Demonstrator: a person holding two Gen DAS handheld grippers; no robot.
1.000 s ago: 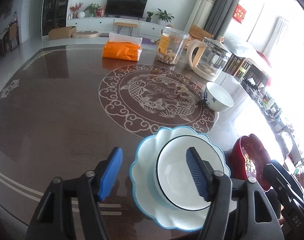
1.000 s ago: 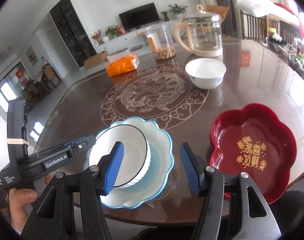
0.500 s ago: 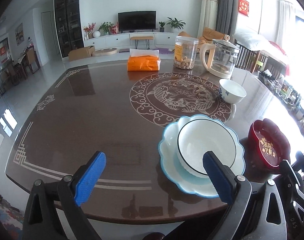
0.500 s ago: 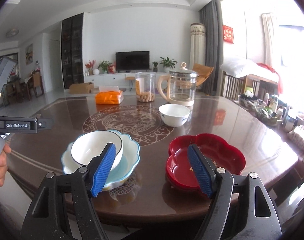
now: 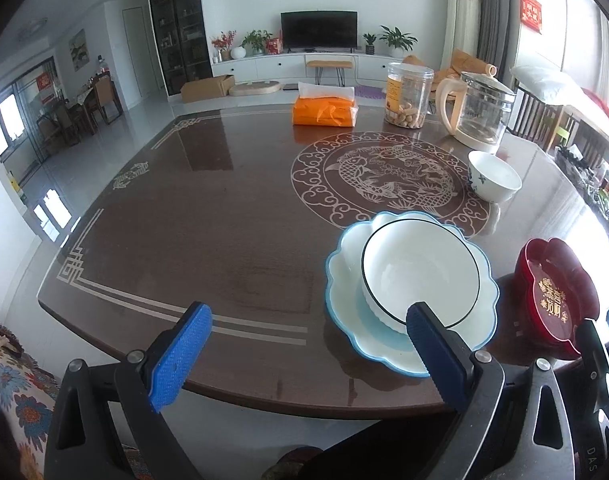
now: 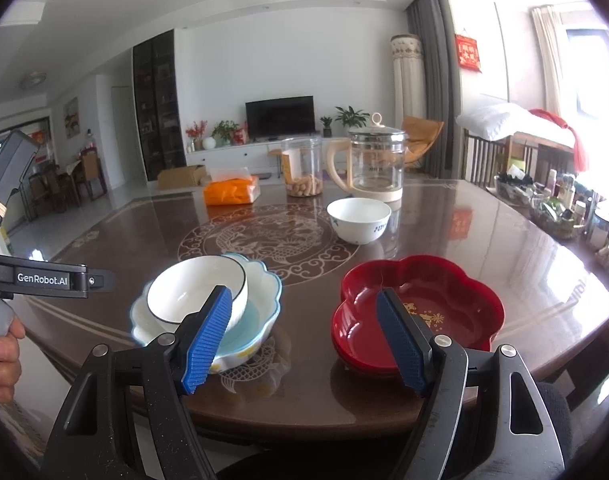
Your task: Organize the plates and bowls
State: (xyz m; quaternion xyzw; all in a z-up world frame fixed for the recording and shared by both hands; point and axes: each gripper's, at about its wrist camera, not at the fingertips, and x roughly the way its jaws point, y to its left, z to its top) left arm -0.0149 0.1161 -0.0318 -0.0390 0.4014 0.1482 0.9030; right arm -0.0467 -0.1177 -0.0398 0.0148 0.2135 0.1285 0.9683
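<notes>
— What's under you?

— A glossy dark wooden table [image 5: 224, 232] with a pale fish medallion [image 5: 384, 176]; a living room with a television [image 6: 279, 117] lies beyond.

— Your claws?

— My left gripper [image 5: 308, 356] and right gripper [image 6: 302, 340] gape wide, holding nothing.

— The dishes?

— The black-rimmed white bowl [image 5: 420, 272] sits in the blue-edged scalloped plate [image 5: 344, 280], the red flower-shaped dish [image 6: 444, 300] beside it, and a small white bowl [image 6: 358, 220] stands near the glass kettle [image 6: 378, 164].

Black-rimmed white bowl [image 5: 420, 276] in scalloped blue plate [image 5: 344, 280], red dish [image 6: 444, 300] beside, small bowl [image 6: 358, 220] behind

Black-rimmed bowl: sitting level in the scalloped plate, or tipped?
Tipped. The black-rimmed bowl leans inside the blue-edged scalloped plate, its rim slanted in the right wrist view.
</notes>
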